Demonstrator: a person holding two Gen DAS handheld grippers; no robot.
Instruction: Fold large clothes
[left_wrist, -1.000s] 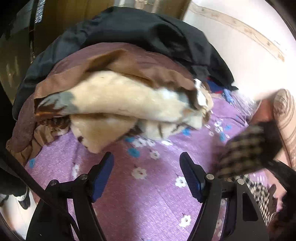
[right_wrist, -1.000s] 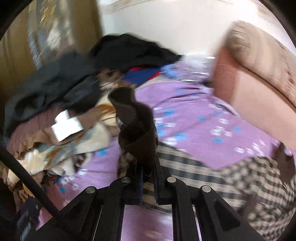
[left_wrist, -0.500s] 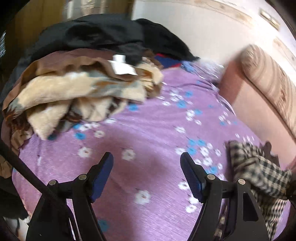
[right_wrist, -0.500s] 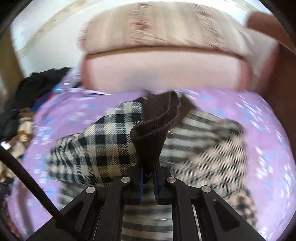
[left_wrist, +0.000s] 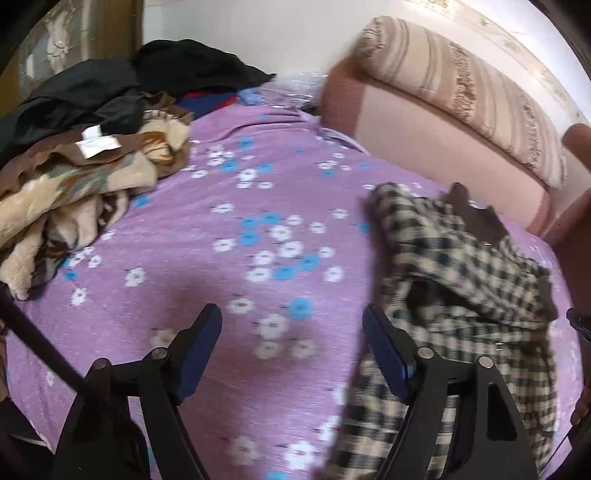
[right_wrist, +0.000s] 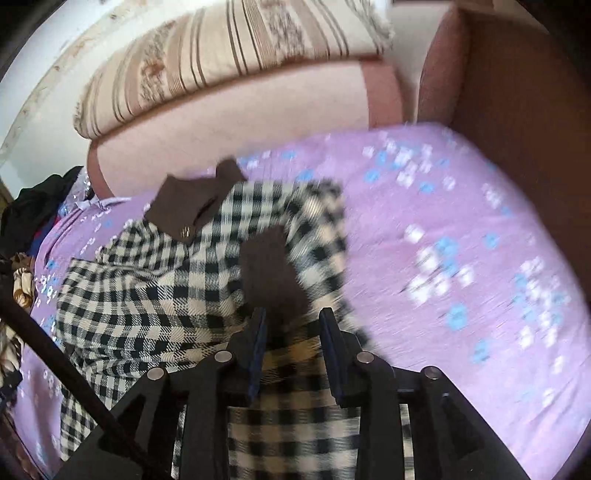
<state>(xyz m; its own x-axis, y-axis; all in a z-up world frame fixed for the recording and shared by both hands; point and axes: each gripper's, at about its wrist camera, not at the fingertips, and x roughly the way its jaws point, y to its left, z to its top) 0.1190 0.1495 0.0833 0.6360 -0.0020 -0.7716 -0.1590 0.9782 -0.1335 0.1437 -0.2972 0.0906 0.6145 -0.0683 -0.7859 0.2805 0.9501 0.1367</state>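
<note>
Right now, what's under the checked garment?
The checked garment lies crumpled on the purple floral sheet, which shows all around it. Whatever sits directly beneath its folds is covered. The right gripper is opening, its brown cuff between the jaws.

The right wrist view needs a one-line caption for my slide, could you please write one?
Right gripper opening over the brown cuff of a checked coat on the purple floral sheet.

- purple flowery bedsheet (left_wrist: 229, 229) covers the bed
- pink padded backrest (left_wrist: 436, 136) behind it, striped cushion (left_wrist: 461, 81) on top
- plain white wall (left_wrist: 236, 33), brown wooden side panel (right_wrist: 517, 110)
</note>
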